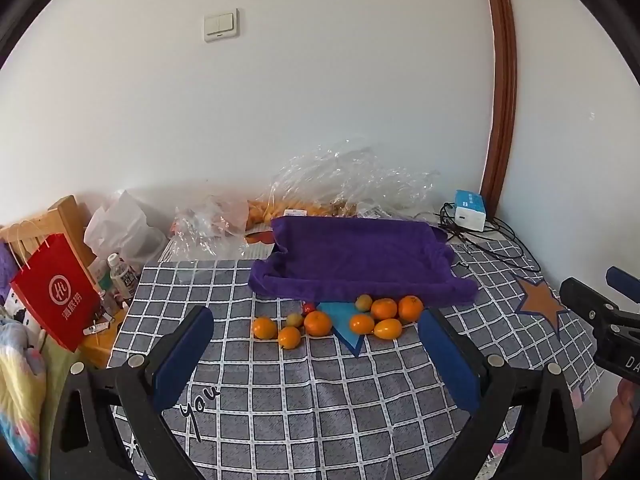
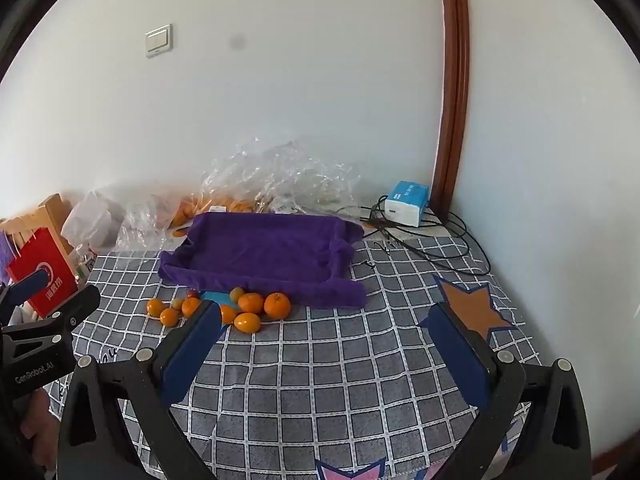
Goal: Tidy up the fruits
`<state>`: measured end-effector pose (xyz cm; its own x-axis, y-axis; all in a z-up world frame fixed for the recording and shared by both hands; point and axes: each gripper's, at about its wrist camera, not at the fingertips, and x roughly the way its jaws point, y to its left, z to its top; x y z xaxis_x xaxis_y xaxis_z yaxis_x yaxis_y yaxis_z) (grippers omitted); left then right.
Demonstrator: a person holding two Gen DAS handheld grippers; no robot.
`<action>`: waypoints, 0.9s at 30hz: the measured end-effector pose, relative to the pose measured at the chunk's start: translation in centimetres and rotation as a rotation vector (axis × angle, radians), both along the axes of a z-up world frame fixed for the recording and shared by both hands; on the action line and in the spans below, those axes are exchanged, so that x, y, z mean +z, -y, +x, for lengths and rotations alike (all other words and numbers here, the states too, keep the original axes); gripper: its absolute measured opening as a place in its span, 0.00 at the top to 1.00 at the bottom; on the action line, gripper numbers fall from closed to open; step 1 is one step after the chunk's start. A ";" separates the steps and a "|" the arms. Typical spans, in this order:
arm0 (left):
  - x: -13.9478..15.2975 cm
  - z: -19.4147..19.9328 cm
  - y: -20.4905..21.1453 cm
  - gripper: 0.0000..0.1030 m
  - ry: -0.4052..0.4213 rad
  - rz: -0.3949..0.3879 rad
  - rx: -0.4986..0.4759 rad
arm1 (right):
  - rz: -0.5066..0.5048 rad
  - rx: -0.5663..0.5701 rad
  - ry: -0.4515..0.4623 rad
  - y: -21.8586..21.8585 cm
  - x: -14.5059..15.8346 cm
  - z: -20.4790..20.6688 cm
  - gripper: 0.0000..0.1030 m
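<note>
Several small oranges (image 1: 318, 323) (image 2: 277, 305) lie in a loose row on the checked tablecloth, with two greenish-yellow fruits (image 1: 364, 302) and a small red one (image 1: 308, 308) among them. Just behind them stands a tray draped in a purple towel (image 1: 352, 260) (image 2: 260, 252), with nothing in it. My left gripper (image 1: 316, 340) hovers open in front of the row, nothing between its blue pads. My right gripper (image 2: 326, 332) is open too, further right, its left finger (image 2: 192, 344) covering part of the row. Each gripper shows at the edge of the other's view.
Crumpled clear plastic bags (image 1: 340, 176) with more oranges lie behind the tray against the wall. A blue-white box (image 2: 406, 202) and black cables (image 2: 432, 240) sit at the back right. A red paper bag (image 1: 60, 292), bottles and a wooden chair stand off the table's left edge.
</note>
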<state>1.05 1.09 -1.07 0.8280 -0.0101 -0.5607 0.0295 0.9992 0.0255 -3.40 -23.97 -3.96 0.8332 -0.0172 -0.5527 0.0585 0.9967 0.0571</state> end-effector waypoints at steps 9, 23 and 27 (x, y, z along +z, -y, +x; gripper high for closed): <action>-0.2 0.2 -1.2 0.00 -0.009 -0.019 0.020 | -0.006 0.003 -0.018 -0.3 -0.4 0.6 0.01; -0.5 0.0 -1.6 0.00 -0.009 -0.028 0.027 | -0.006 0.016 -0.016 -0.7 -0.4 0.6 0.01; -0.5 -0.1 -1.6 0.00 -0.005 -0.026 0.024 | -0.003 0.013 -0.009 -0.6 -0.5 0.4 0.01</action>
